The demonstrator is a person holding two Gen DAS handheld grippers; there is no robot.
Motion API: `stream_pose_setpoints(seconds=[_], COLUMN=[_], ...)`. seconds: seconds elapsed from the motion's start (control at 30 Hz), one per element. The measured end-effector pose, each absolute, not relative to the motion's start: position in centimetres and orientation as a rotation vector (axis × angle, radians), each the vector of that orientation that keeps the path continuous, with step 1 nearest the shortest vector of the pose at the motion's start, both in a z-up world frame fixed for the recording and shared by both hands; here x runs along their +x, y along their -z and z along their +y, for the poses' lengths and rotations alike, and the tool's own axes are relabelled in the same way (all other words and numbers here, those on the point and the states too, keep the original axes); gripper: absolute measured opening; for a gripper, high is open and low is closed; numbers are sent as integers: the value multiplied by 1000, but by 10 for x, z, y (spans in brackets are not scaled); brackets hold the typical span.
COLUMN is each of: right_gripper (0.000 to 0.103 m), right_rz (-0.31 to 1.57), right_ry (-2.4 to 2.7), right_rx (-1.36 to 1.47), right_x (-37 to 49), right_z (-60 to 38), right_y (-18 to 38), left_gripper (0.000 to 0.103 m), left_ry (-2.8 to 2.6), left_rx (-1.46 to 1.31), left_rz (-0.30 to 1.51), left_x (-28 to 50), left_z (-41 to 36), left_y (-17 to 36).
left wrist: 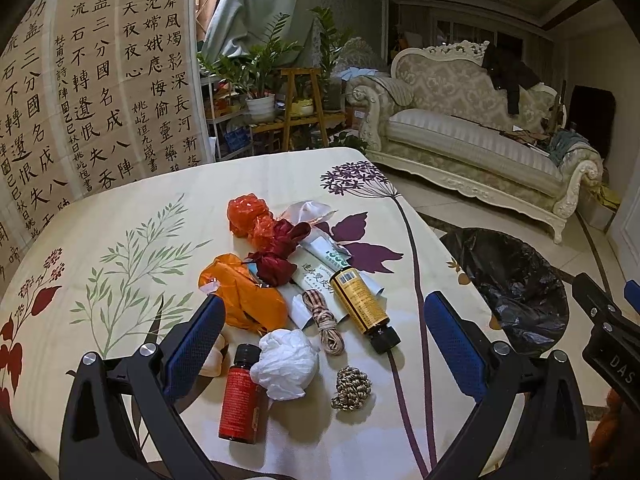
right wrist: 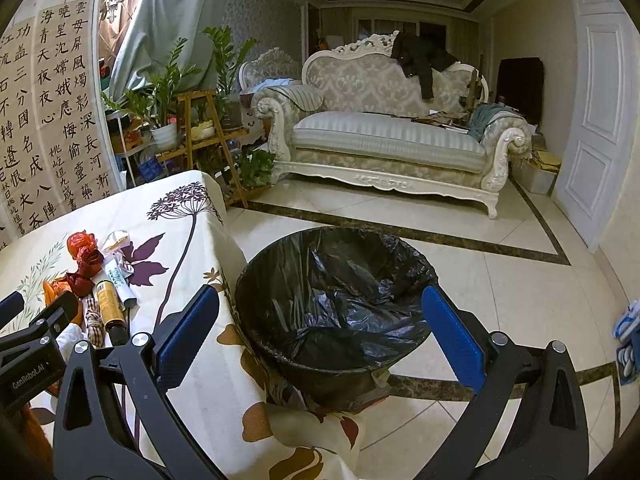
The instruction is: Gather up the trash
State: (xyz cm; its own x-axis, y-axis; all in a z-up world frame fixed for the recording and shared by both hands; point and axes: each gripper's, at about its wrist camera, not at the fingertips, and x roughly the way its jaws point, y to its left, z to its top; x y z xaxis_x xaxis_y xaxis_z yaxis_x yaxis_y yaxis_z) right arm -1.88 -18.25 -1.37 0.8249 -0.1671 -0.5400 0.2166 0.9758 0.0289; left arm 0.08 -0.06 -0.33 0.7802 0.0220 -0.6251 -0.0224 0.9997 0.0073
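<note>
A pile of trash lies on the flowered tablecloth (left wrist: 120, 208): a red bottle (left wrist: 241, 398), a crumpled white tissue (left wrist: 285, 362), a knot of beige cord (left wrist: 352, 388), a striped cord (left wrist: 324, 320), a yellow bottle (left wrist: 362, 306), an orange bag (left wrist: 244, 296), dark red cloth (left wrist: 280, 256), a red-orange wrapper (left wrist: 248, 214) and a white tube (left wrist: 320, 260). My left gripper (left wrist: 324, 344) is open above the tissue and red bottle, empty. My right gripper (right wrist: 320, 328) is open and empty above the black-lined trash bin (right wrist: 336, 300), which stands on the floor right of the table.
The table edge (right wrist: 236, 264) drops off next to the bin. A cream sofa (right wrist: 384, 136) stands across the tiled floor. Plants on a wooden stand (right wrist: 200, 120) are behind the table. A calligraphy screen (left wrist: 100, 100) is at the left. The bin also shows in the left wrist view (left wrist: 512, 276).
</note>
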Motion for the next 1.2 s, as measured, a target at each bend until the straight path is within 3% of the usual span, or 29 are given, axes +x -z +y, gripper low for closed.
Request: stream_pose_setpoints(seconds=[1.2], right_gripper=[99], right_rz=[586], right_ry=[201], right_rx=[95], right_x=[-12], right_z=[-178], right_y=[22], left_gripper=[97], left_ry=[-17], left_rx=[6], left_rz=[697], left_x=[5], left_z=[-2], left_y=[9])
